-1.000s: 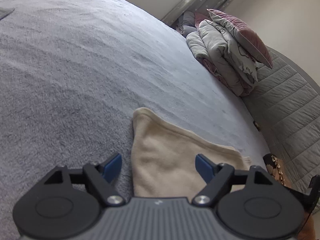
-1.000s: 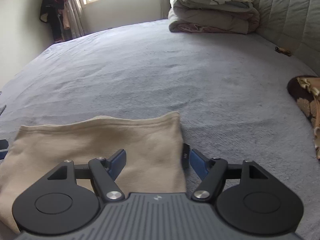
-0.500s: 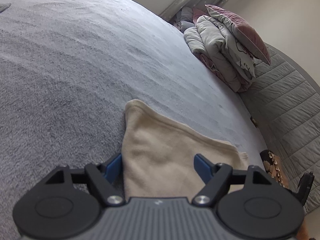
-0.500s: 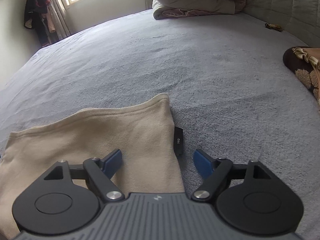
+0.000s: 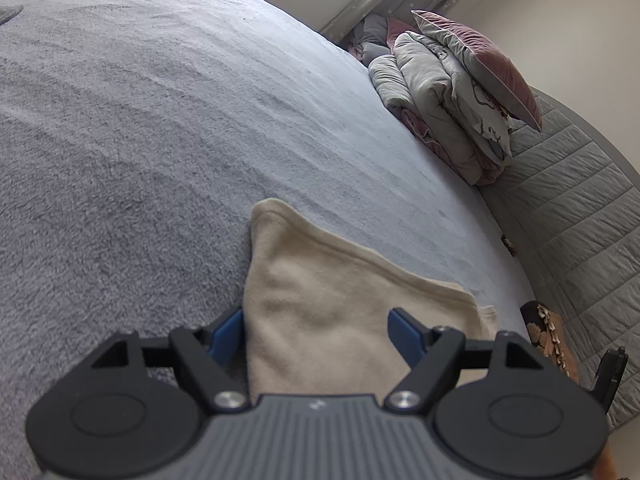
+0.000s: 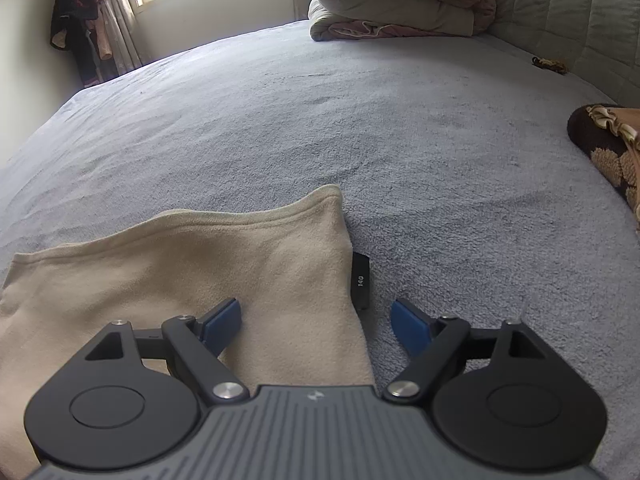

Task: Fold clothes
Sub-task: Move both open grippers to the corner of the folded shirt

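Bedspread (image 6: 360, 128) grey, cream garment (image 6: 180, 272) flat, folded quilts (image 5: 444, 108) by headboard, both tongs apart

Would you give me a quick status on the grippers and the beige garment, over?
Left gripper open over the beige garment. Right gripper open, straddling its edge. Garment flat on the bed. Nothing in the way.

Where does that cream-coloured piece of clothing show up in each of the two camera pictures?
Left wrist view: cream garment, lower middle, between the open left gripper's fingers.
Right wrist view: cream garment, lower left, its right edge between the right gripper's fingers.
Shared landmark: folded duvet stack at the headboard.
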`<state>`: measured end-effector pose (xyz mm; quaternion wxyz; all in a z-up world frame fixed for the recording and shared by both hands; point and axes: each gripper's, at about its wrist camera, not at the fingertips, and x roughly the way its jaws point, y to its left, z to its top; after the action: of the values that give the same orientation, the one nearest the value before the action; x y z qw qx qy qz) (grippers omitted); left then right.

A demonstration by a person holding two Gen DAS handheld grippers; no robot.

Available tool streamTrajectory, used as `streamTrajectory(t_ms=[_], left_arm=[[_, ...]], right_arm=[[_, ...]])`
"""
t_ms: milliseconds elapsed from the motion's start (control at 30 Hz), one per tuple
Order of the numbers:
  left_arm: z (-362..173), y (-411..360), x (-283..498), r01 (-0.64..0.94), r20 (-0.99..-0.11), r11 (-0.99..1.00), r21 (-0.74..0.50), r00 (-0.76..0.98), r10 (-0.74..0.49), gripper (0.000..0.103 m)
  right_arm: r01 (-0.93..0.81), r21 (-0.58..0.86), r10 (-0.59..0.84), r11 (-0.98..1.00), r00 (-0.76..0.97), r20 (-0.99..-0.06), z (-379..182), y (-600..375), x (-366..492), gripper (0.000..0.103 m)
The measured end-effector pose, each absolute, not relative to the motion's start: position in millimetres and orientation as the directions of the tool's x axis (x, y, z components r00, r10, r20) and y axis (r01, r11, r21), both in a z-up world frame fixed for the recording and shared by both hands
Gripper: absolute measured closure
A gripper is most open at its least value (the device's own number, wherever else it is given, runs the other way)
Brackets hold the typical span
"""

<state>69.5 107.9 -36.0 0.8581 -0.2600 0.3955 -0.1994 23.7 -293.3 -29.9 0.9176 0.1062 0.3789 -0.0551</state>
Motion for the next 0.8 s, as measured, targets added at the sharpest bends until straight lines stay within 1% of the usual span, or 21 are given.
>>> streamTrajectory(t_ms=[800], left_arm=[[-34.7, 105.1, 65.0, 0.133, -0.571, 0.784, -0.606, 0.613, -0.545, 0.024]], right_arm=[[0.183, 0.136, -0.035, 0.974, 0.709, -0.704, -31.6, -290.3, 25.1, 0.016]])
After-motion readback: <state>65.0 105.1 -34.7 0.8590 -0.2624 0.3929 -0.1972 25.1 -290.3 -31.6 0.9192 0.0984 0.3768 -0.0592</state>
